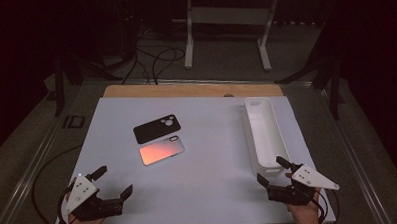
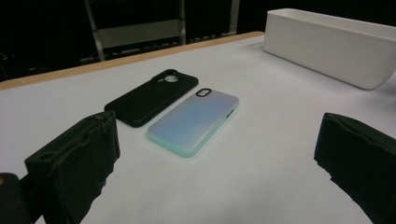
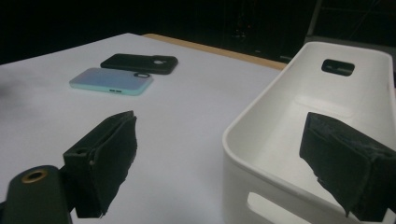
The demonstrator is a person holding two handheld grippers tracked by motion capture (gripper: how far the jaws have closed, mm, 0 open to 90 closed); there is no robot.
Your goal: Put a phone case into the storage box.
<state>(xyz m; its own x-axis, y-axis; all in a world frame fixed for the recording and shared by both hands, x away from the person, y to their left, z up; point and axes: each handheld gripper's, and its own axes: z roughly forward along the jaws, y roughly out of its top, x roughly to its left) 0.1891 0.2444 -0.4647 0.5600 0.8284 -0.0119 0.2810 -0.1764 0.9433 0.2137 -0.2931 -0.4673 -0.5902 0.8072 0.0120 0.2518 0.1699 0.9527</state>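
Two phone cases lie side by side near the middle of the white table: a black case and, just in front of it, a shiny iridescent case. My left gripper rests at the front left corner, open, nothing between its jaws, aimed at the cases. My right gripper sits at the front right, open and holding nothing, right at the near end of the white bin.
The long white bin stands empty along the table's right side. A wooden strip borders the far edge. Cables and a white stand lie on the dark floor beyond.
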